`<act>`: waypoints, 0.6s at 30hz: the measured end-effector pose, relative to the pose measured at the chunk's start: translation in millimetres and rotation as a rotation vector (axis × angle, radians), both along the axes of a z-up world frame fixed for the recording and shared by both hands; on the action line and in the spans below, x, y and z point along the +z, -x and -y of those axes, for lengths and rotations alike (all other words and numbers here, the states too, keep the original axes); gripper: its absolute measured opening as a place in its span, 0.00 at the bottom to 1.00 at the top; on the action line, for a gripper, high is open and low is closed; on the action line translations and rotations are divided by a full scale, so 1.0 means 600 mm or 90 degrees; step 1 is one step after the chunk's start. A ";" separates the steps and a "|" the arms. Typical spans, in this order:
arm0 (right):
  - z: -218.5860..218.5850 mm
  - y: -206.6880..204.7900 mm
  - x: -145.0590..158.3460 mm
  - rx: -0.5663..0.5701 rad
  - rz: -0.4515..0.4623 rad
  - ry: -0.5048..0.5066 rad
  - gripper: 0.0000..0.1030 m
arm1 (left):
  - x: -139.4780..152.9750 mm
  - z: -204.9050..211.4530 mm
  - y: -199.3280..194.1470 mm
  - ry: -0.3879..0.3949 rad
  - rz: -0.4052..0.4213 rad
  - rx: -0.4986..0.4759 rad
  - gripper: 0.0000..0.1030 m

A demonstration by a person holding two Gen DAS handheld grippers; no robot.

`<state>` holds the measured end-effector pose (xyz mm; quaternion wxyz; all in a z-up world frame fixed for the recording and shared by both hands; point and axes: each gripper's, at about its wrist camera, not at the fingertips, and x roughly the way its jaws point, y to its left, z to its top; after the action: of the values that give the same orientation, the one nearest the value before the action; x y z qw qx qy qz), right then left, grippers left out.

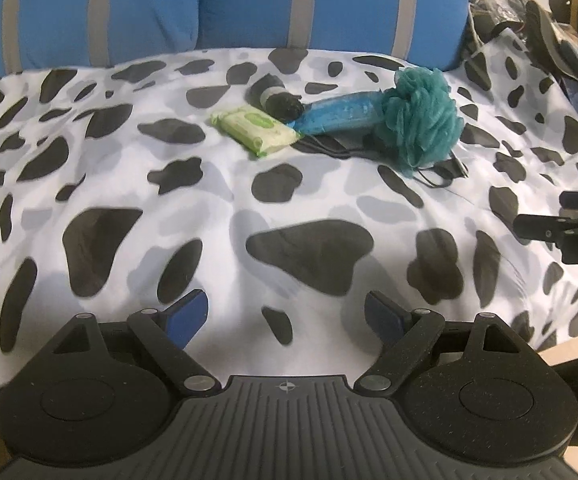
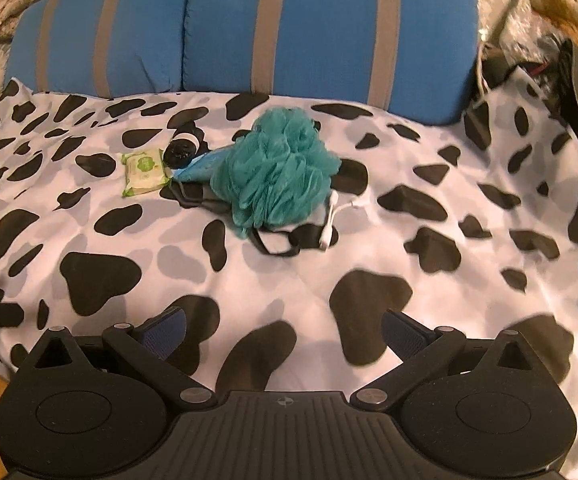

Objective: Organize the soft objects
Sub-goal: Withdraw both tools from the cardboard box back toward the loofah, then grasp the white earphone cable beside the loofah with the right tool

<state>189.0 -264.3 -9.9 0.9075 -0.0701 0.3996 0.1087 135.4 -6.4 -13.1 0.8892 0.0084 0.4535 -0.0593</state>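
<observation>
Bedspread (image 1: 137,184) in white with black and grey blotches covers the whole bed, and two blue pillows (image 2: 329,28) with grey stripes stand side by side along its far edge. One small cluster of soft things lies near the pillows. It holds one teal mesh bath sponge (image 2: 277,168), one pale green pack of wipes (image 2: 145,170), one blue plastic packet (image 1: 341,112) and one dark rolled bundle with a light band (image 1: 277,98). The blue packet lies between the wipes and the sponge, touching both; the roll sits just behind the wipes. One black mask with ear loops (image 2: 277,240) lies flat under the sponge, and a white cord (image 2: 329,220) trails out beside it.

The left gripper (image 1: 287,316) hangs over bare bedspread with its two blue pads spread wide and nothing between them. The right gripper (image 2: 285,332) is likewise wide open and empty, well short of the cluster.

One brown stuffed animal (image 2: 569,0) sits on a heap of clutter (image 1: 549,32) past the right end of the pillows.
</observation>
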 end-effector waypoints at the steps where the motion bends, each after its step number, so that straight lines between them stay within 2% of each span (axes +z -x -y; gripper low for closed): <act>1: -0.001 -0.005 -0.001 0.002 0.006 0.003 1.00 | 0.000 0.001 -0.005 -0.006 0.003 -0.004 0.84; 6: -0.001 -0.028 -0.001 0.013 0.038 0.001 1.00 | 0.000 0.001 -0.029 -0.017 0.021 -0.015 0.84; 10: -0.005 -0.052 -0.008 0.017 0.036 0.019 0.99 | -0.002 0.000 -0.053 -0.015 0.010 -0.017 0.84; 15: -0.005 -0.086 -0.027 0.000 0.007 0.039 0.88 | -0.002 0.004 -0.075 -0.030 0.025 -0.022 0.84; 18: -0.005 -0.104 -0.038 0.001 0.011 0.054 0.82 | -0.004 0.006 -0.089 -0.034 0.020 -0.023 0.84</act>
<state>251.2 -261.2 -32.6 0.9069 -0.1097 0.3962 0.0920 188.6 -10.0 -15.3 0.8944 0.0414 0.4408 -0.0634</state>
